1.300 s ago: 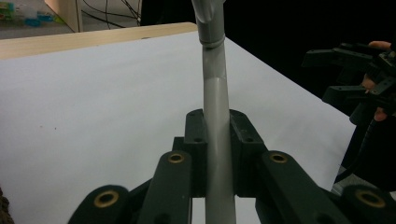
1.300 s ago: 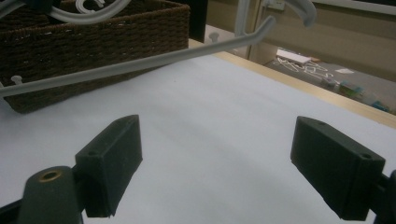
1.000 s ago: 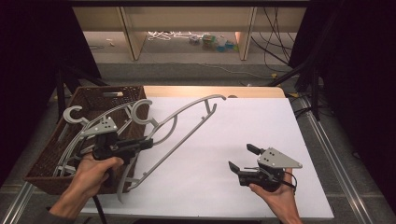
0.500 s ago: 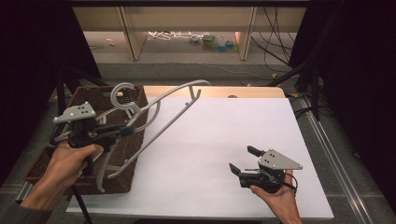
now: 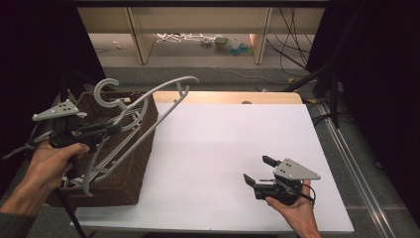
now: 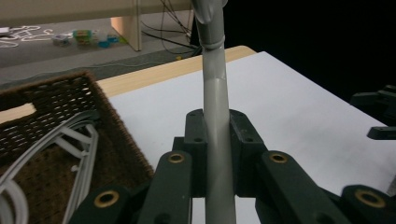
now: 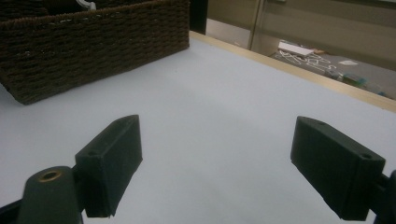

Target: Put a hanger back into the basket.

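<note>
Over the wicker basket (image 5: 130,163) at nine o'clock, the left gripper (image 5: 111,130) is clenching a grey plastic hanger (image 5: 163,90), hook up; the right gripper (image 5: 258,171) is resting released.

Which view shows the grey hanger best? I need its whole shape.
The high view: the grey hanger shows hook to arm, held by the left tool over the basket. The left gripper view shows one clamped bar.

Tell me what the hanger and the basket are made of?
The hanger looks like smooth grey plastic with a matte finish: thin moulded bars and a moulded hook. The basket looks like dark brown woven wicker or rattan, judging by its rough braided wall; it could be an imitation.
</note>
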Demonstrator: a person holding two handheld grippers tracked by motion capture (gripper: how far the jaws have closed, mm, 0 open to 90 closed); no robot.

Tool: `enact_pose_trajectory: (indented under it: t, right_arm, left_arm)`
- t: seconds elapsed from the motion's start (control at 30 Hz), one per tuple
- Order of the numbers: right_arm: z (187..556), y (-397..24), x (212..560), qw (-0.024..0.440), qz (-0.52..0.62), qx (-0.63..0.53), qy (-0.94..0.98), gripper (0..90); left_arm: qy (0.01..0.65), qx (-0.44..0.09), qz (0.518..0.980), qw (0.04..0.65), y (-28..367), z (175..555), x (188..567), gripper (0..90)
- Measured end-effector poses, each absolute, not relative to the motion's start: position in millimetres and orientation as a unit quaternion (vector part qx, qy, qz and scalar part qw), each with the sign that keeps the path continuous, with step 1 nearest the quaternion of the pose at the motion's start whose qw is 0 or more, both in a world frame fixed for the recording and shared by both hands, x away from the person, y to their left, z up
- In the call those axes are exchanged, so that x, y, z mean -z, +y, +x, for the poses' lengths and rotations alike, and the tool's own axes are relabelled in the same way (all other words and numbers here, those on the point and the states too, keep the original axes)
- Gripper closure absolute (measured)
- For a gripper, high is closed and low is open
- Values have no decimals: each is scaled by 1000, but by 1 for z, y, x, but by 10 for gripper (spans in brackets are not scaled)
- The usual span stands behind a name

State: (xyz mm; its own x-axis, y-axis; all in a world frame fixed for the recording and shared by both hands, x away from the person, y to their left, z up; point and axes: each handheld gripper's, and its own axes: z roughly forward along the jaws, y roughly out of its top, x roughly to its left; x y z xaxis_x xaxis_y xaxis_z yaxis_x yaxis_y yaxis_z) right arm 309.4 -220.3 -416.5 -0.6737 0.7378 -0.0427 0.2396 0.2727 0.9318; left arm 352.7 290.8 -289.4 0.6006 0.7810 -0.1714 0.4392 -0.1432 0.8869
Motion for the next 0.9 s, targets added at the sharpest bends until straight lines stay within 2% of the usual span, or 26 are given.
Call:
enact_pose_trajectory:
  t: [0.2, 0.53, 0.9]
  right_arm:
    - [309, -219, 417, 230, 325, -506, 765, 173]
    - [310, -220, 418, 235, 322, -504, 766, 172]
    - [311, -220, 420, 231, 325, -502, 768, 172]
  left_arm:
    - [424, -190, 734, 494, 315, 359, 292, 794]
    - [449, -222, 725, 472, 354, 370, 304, 794]
    - [452, -244, 734, 445, 378, 383, 319, 794]
